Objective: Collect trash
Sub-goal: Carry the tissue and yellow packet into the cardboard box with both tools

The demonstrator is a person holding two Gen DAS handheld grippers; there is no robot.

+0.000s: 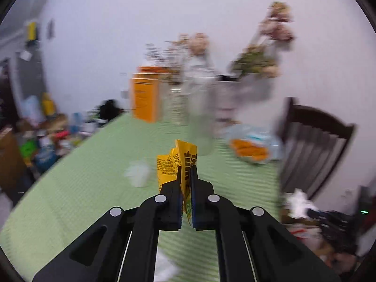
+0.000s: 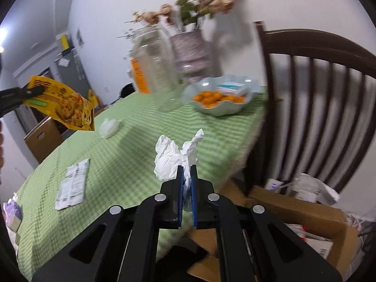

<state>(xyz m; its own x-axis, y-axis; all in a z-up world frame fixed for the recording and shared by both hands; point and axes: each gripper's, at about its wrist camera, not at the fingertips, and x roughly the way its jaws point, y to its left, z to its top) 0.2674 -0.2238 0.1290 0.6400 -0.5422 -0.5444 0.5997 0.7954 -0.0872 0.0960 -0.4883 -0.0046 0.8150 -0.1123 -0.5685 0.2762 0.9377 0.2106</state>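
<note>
A yellow snack packet (image 1: 185, 155) stands up between the pads of my left gripper (image 1: 186, 171), which is shut on it above the green checked tablecloth (image 1: 94, 188). The right wrist view shows the same packet (image 2: 68, 103) hanging in the air at the far left, with the left gripper (image 2: 30, 91) pinching its top edge. My right gripper (image 2: 186, 169) is shut on a crumpled white tissue (image 2: 171, 157) over the table's near right corner. Another crumpled tissue (image 2: 109, 127) and a flat white wrapper (image 2: 72, 185) lie on the cloth.
A glass jar (image 2: 159, 70), a vase of dried flowers (image 2: 192, 51), an orange box (image 1: 144, 98) and a pale bowl (image 2: 211, 111) of orange snacks stand at the far end. A dark wooden chair (image 2: 317, 82) is at the right. An open cardboard box (image 2: 293, 206) with papers sits below it.
</note>
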